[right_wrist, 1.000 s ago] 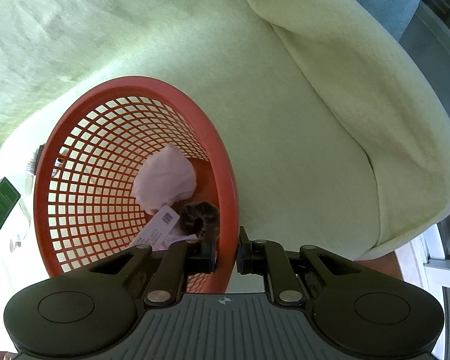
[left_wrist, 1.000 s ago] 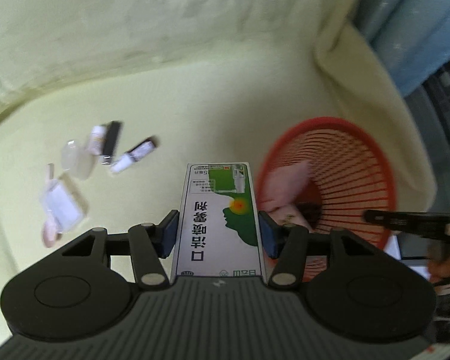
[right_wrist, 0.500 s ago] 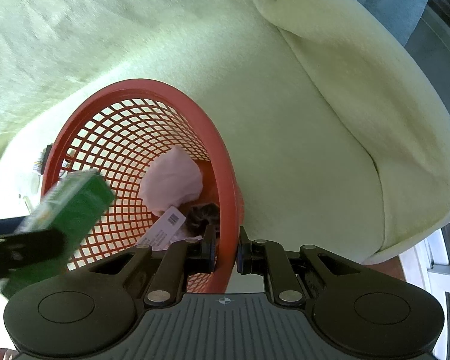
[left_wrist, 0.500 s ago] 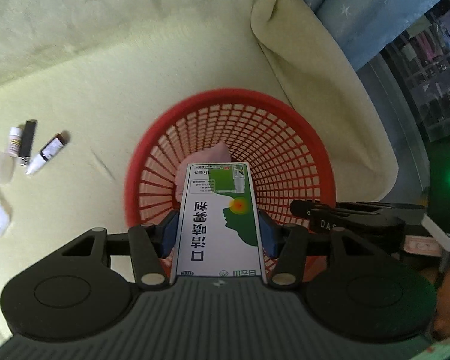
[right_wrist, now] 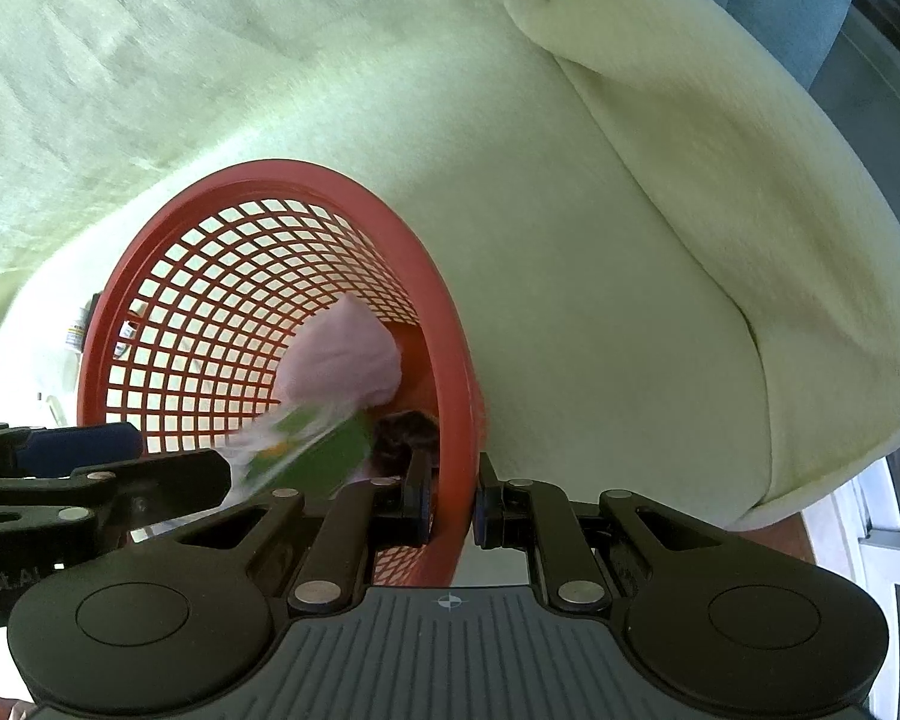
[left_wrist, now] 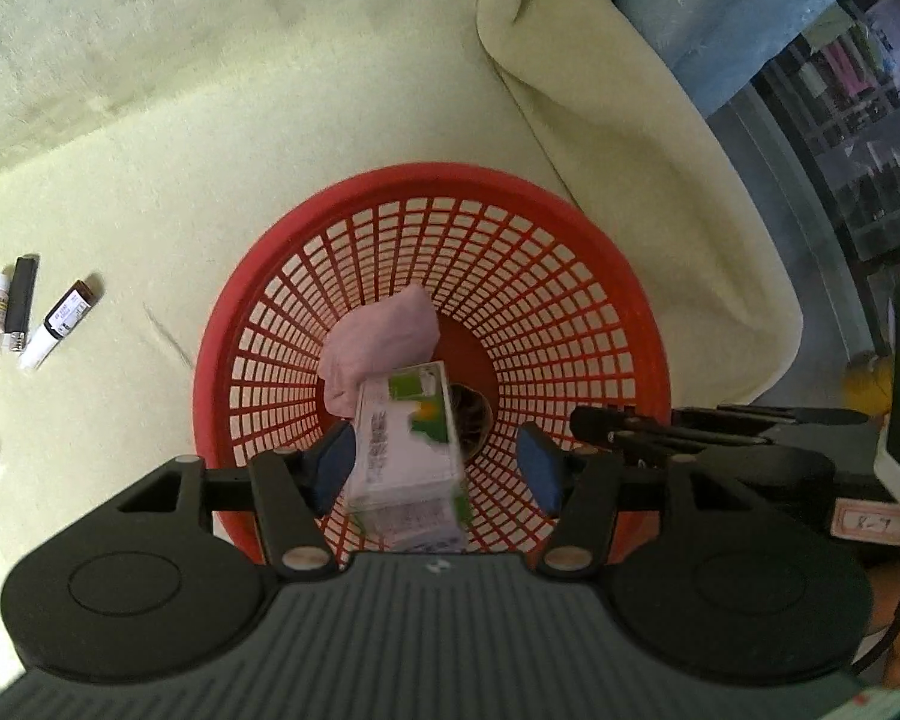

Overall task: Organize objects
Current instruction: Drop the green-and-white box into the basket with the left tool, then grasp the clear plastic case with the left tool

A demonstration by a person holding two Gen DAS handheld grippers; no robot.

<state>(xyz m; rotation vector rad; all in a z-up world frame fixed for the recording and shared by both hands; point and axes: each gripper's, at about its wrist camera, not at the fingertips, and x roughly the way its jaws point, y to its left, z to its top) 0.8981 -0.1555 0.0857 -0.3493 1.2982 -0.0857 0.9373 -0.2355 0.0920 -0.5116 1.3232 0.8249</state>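
Release is under way: the left gripper (left_wrist: 435,462) is opening and the green-and-white box (left_wrist: 405,450) tips loose between its jaws, at 6 o'clock in the red basket (left_wrist: 642,324). Keep the right gripper (right_wrist: 453,507) clenched on the rim (steadying it), left hand centred.

Both tools are matte black: the left gripper (left_wrist: 438,459) and right gripper (right_wrist: 453,507) share a ribbed grey deck, round side discs, silver pivot screws and blue finger pads (left_wrist: 336,462). A white compass-like mark sits mid-deck.
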